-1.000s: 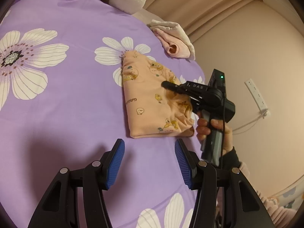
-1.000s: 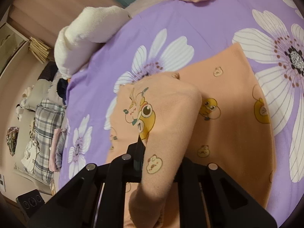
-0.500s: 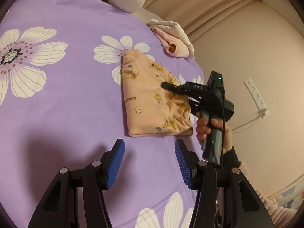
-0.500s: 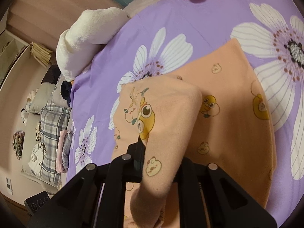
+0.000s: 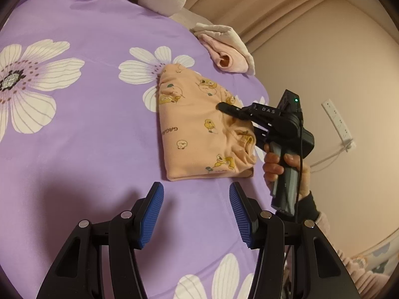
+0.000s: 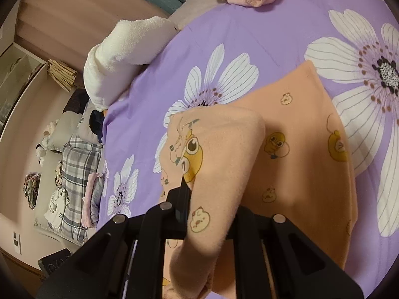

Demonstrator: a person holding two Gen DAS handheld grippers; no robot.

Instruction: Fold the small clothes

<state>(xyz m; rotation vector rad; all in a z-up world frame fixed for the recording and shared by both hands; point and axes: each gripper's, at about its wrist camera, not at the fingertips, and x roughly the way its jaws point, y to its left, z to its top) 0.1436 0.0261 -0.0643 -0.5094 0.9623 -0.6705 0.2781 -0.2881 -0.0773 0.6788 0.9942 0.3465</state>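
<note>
You are in the middle of a fold. Your right gripper (image 5: 224,106) is clamped on a raised flap of the small peach-orange cotton garment with yellow duck prints (image 5: 199,134), and in the right wrist view this flap (image 6: 219,174) comes up between the narrow jaws and bends over the flat part of the cloth.

The garment lies on the purple bed sheet with big white flowers (image 5: 87,124), near the edge of the bed on the wall side, already doubled into a compact shape. A pale pink folded garment (image 5: 224,49) rests further back, apart from it.

Your left gripper (image 5: 197,214) hangs just in front of the near edge of the garment, jaws about half apart, blue pads (image 5: 152,214) empty and touching no cloth.

I judge the next move is to carry the flap across and lay it flat, then let go. Keep the lower layers from sliding; the free left gripper could press them down.
</note>
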